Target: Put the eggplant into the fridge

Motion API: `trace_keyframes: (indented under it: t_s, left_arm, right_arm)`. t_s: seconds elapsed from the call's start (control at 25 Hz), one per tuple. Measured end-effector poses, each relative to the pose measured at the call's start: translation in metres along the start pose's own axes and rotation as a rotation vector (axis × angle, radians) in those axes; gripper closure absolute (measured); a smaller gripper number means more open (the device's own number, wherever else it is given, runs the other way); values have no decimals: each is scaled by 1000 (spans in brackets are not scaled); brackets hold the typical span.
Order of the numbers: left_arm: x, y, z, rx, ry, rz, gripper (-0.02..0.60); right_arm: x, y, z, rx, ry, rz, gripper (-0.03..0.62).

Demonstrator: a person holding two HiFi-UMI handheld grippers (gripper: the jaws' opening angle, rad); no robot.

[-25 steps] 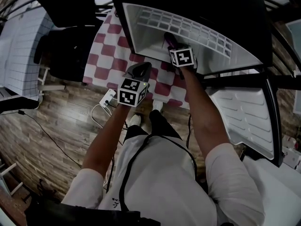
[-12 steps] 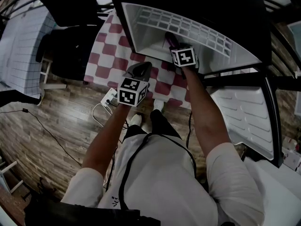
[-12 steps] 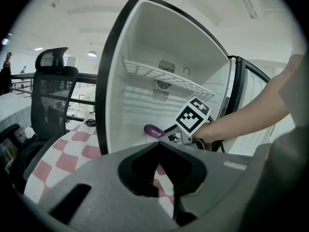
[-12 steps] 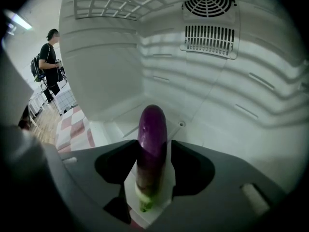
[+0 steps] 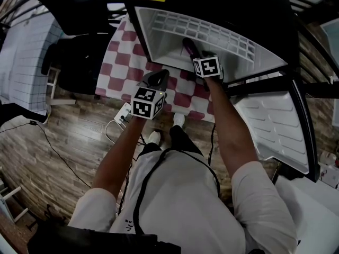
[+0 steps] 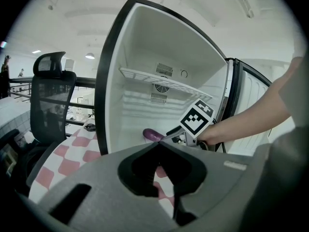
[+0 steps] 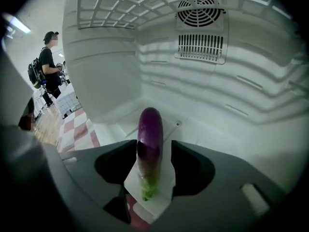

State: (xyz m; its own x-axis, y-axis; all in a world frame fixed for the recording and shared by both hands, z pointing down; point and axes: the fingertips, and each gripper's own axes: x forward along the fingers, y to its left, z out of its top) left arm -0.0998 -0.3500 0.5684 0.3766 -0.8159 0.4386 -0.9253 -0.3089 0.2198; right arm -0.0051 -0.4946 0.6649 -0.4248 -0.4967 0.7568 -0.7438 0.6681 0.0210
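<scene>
Already inside the open fridge (image 5: pixel 159 41), the eggplant (image 7: pixel 149 124) lies on the compartment's white floor with its purple end toward the back wall, so the step in hand looks like the release. The right gripper (image 7: pixel 154 146) has just been opening its jaws, which stand spread with the eggplant between them, while the left gripper (image 6: pixel 157 144) hangs outside, jaws pressed together on nothing. Next, the right gripper should draw straight back without nudging the eggplant, and then the door (image 5: pixel 275 120) can be swung closed.
</scene>
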Motion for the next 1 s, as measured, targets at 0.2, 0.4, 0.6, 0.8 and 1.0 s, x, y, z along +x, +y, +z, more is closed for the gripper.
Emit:
trace_keyframes:
  t_s: [0.2,0.4,0.6,0.8,1.0]
  left_arm:
    - [-3,-6,6,17,-5,-15,575]
    - [-6,-11,11,29,-14,-31,575]
    - [-10,-15,16,43,-22,-49,575]
    - [-20,-18,19,45,-32,-65,575]
    - [-34,-21,19,32,-42,-86,575]
  right_arm:
    - [-11,-2,-3,21,-14,-9,364]
    - [-27,-4,-2,50,-52,-20,367]
    - [-50,1,5,87,-121,-11,384]
    - [-81,19,7,118,-230,34,455]
    - [-118,33,-6,192,-321,34,518]
